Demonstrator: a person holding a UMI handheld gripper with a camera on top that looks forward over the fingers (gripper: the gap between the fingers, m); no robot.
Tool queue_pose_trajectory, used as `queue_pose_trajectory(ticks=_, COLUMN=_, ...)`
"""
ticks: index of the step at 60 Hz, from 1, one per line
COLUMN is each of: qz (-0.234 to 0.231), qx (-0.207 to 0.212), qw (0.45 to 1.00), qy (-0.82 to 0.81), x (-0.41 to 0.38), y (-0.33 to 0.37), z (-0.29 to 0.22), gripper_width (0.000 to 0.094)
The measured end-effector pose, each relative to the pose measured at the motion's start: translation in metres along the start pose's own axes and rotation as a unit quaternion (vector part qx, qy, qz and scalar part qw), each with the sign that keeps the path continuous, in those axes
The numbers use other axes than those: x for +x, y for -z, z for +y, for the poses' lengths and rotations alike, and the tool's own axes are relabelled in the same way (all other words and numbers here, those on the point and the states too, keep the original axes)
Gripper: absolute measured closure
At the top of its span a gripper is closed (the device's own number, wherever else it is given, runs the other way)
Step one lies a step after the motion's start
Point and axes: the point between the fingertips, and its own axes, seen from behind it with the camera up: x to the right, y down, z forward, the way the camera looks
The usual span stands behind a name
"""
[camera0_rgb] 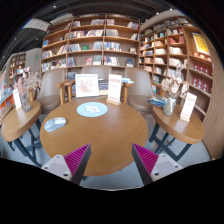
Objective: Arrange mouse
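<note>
A round wooden table [100, 135] stands just ahead of my fingers. A small grey-blue object, apparently the mouse [55, 124], lies near the table's left edge. A round light-blue mouse pad [92, 109] lies at the far middle of the table, to the right of the mouse and apart from it. My gripper [111, 165] is open and empty, held back from the table's near edge. Its magenta pads [75, 158] stand wide apart, and nothing is between them.
Two upright display cards [87, 86] stand at the table's far edge. Chairs [140, 92] ring the table. Smaller wooden tables stand at the left [15, 120] and right [180, 125]. Bookshelves [95, 40] line the walls behind.
</note>
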Motion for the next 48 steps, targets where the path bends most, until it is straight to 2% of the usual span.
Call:
queue_pose_trajectory(ticks=5, qz=-0.002, qx=-0.001, qw=1.0, qy=0.01, x=-0.026, y=-0.006, z=-0.001, gripper_width=0.0079)
queue_pose_trajectory(ticks=32, qz=-0.094, qx=-0.02, qw=0.995, qy=0.035, x=-0.208, y=-0.014, z=0.007, gripper_width=0.0083)
queue_pose_trajectory(ticks=48, qz=-0.111, qx=-0.011, qw=0.993, qy=0.031, x=-0.292, y=-0.033, z=0.012, gripper_width=0.0084)
